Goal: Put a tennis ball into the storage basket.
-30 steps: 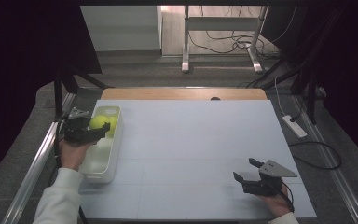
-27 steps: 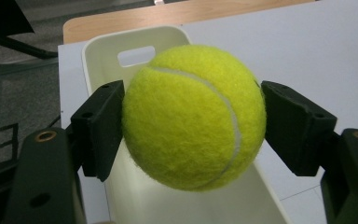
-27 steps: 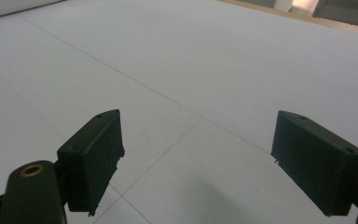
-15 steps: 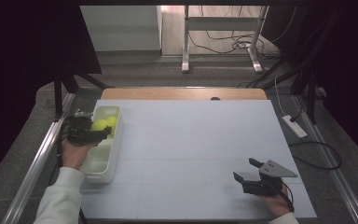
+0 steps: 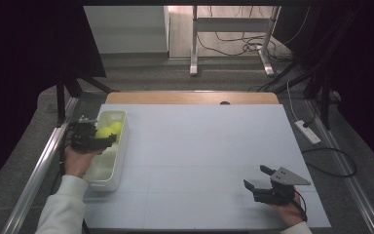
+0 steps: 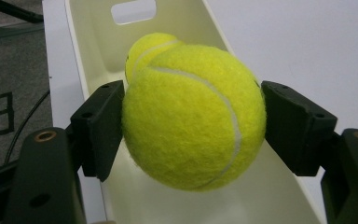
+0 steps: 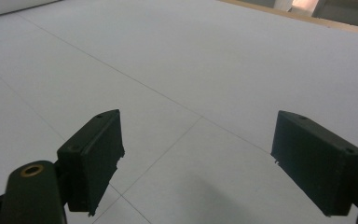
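A fuzzy yellow-green tennis ball (image 6: 193, 116) with a curved white seam is pinched at its two sides by the black fingers (image 6: 100, 126) of the left gripper (image 5: 108, 140), held clear above the floor of a long cream-white plastic bin (image 6: 98, 51). A second yellow-green tennis ball (image 6: 147, 49) lies inside the bin, just behind the first, towards the far end wall with its handle slot. The bin stands at the left edge of the pale counter (image 5: 199, 161).
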`<state>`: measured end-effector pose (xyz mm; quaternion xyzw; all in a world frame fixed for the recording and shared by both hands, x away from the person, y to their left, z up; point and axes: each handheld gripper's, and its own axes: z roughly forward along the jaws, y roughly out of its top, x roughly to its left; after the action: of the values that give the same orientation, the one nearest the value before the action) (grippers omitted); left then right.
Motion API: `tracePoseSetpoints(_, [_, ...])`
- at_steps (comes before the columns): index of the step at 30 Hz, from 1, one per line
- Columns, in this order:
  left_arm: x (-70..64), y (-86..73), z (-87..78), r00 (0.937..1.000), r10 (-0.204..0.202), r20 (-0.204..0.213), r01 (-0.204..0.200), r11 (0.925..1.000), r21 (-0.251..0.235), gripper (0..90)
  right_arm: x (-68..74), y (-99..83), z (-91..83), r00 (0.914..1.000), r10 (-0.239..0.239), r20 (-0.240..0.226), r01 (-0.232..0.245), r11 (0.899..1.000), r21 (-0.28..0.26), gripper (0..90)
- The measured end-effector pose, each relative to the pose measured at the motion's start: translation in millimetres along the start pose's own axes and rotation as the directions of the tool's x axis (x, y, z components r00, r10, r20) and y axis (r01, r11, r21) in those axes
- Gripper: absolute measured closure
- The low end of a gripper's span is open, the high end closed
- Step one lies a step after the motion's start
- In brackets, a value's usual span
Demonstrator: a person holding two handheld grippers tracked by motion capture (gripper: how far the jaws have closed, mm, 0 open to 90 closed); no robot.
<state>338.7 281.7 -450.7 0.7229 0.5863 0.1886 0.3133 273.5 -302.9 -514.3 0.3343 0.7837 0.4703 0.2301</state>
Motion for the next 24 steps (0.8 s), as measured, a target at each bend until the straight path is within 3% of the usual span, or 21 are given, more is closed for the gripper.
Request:
tracePoseSetpoints(10, [-0.7, 0.9, 0.0, 1.0, 0.001, 0.007, -0.001, 1.0, -0.004, 24.9, 0.0, 0.0, 0.0, 1.0, -0.001, -0.002, 0.001, 1.0, -0.001, 16.0])
tracePoseSetpoints(11, [-0.4, 1.1, -0.5, 0.9999, -0.003, 0.012, 0.003, 0.9999, -0.013, 24.9, 0.0, 0.1, -0.1, 1.0, -0.001, -0.003, 0.001, 1.0, -0.001, 16.0])
tracePoseSetpoints(13, [-0.1, 3.5, -3.1, 0.9992, -0.023, 0.034, 0.024, 0.9993, -0.03, 14.5, 0.0, 0.0, -0.2, 1.0, -0.001, -0.004, 0.001, 1.0, -0.001, 16.0])
tracePoseSetpoints(16, [-2.6, 6.6, -8.4, 0.9994, -0.02, 0.029, 0.021, 0.9982, -0.057, 6.2, 0.2, 0.1, -0.1, 1.0, -0.002, -0.003, 0.002, 1.0, -0.001, 15.9])
tracePoseSetpoints(24, [-5.6, 7.0, -17.2, 0.998, -0.004, 0.063, 0.011, 0.9936, -0.112, 7.5, 0.1, 0.0, -0.3, 1.0, -0.001, -0.006, 0.001, 1.0, -0.006, 15.9])
